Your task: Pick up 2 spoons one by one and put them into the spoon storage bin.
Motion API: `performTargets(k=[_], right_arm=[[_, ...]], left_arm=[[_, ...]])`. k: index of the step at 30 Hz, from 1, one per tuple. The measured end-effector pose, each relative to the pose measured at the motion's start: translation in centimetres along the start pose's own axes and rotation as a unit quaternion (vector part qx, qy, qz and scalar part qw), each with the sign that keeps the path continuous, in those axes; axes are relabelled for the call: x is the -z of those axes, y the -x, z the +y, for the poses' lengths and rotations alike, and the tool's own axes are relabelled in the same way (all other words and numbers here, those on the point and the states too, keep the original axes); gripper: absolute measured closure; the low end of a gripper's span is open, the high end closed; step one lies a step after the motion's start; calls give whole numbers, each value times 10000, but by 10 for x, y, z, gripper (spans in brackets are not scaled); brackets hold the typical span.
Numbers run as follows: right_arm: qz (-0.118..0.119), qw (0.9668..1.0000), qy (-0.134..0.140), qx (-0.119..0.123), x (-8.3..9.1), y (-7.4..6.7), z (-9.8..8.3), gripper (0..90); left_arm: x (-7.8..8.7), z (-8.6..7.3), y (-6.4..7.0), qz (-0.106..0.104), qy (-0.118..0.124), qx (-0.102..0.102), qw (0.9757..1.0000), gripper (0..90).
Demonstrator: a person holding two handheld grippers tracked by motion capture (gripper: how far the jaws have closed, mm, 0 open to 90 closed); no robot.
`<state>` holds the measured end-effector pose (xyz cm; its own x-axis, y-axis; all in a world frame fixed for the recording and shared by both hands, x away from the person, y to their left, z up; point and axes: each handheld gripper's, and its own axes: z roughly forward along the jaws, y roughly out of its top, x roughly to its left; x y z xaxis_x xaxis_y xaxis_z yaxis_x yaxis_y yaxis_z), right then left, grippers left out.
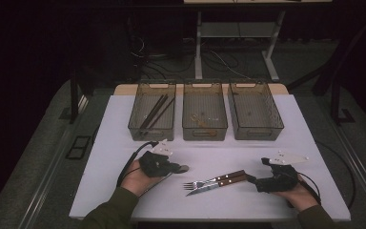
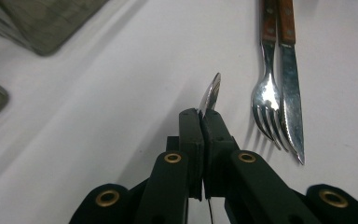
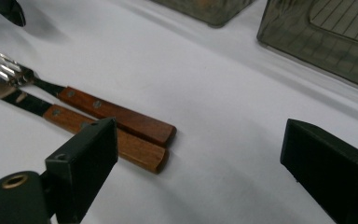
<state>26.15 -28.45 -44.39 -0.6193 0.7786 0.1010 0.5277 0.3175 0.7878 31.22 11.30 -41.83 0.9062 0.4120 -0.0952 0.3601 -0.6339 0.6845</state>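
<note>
The left gripper [image 2: 200, 116] has its jaws pressed together on a spoon [image 2: 210, 93], whose metal bowl sticks out past the tips, turned edge-on, at the centre of the left gripper view. In the high view this gripper [image 1: 174, 168] sits at lower left of centre, over the white bench [image 1: 114, 143], with the spoon [image 1: 183, 168] pointing toward the middle of the frame.

The right gripper [image 3: 200, 158] stands spread wide with nothing between its jaws; in the high view it [image 1: 253, 179] rests at lower right, aimed left at the cutlery handles.

Between the two grippers, at lower centre of the high view, a fork [image 1: 209, 181] and a knife [image 1: 217, 185] lie side by side and touching, wooden handles toward the right, tines and blade toward the left. In the right gripper view the fork [image 3: 116, 114] and knife [image 3: 107, 137] handles end just beside the left jaw.

Along the upper middle of the high view three clear bins stand in a row: the left bin [image 1: 138, 126] holds dark chopsticks [image 1: 156, 112], the middle bin [image 1: 205, 133] has small bits in it, and the right bin [image 1: 276, 124] completes the row.
</note>
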Motion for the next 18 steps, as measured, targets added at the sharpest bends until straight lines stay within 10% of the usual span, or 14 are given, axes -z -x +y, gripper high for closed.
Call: performTargets(k=[18], right_arm=[[188,9998,-52,-24,-4,-2,0,23]], left_arm=[[13,33,-21,101,536,11,9985,890]])
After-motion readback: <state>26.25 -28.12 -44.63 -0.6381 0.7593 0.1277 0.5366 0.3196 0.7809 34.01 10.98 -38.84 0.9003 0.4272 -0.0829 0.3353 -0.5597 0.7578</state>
